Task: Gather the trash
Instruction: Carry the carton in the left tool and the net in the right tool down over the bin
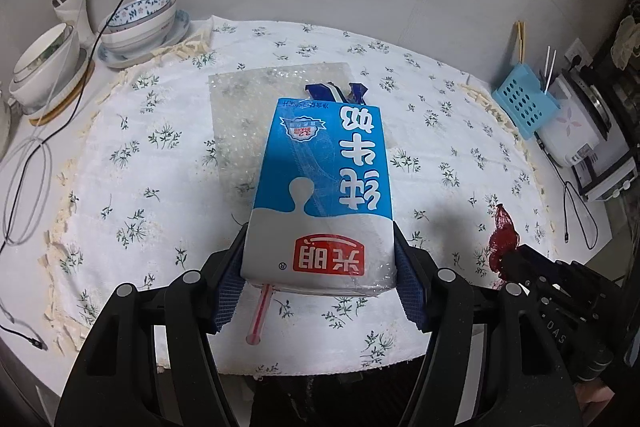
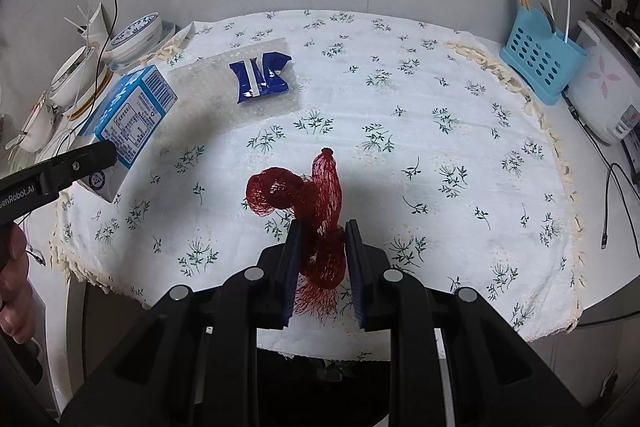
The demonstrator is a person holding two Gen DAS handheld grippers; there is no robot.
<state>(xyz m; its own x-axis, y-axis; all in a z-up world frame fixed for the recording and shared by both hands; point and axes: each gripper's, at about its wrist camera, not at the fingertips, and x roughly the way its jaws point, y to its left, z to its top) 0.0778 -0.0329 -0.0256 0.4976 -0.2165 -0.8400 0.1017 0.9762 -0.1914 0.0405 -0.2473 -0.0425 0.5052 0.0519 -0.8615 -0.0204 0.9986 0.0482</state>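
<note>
My left gripper (image 1: 320,267) is shut on a blue and white milk carton (image 1: 324,187), held above the table with a pink straw (image 1: 260,315) sticking out under it. The same carton (image 2: 128,119) shows at the left of the right wrist view, with the left gripper's finger (image 2: 76,163) on its side. My right gripper (image 2: 322,259) is shut on a red mesh net bag (image 2: 316,203), whose loose end curls up and left over the cloth. That net (image 1: 502,239) also appears at the right of the left wrist view. A blue wrapper (image 2: 262,77) lies on a sheet of bubble wrap (image 2: 200,75).
A floral tablecloth (image 2: 440,131) covers the table. Stacked bowls (image 1: 136,23) and a cup with straws (image 1: 76,7) stand at the back left, with cables (image 1: 40,147) trailing. A blue utensil holder (image 2: 540,55) and a rice cooker (image 2: 604,95) stand at the right. A hand (image 2: 14,287) is at the left edge.
</note>
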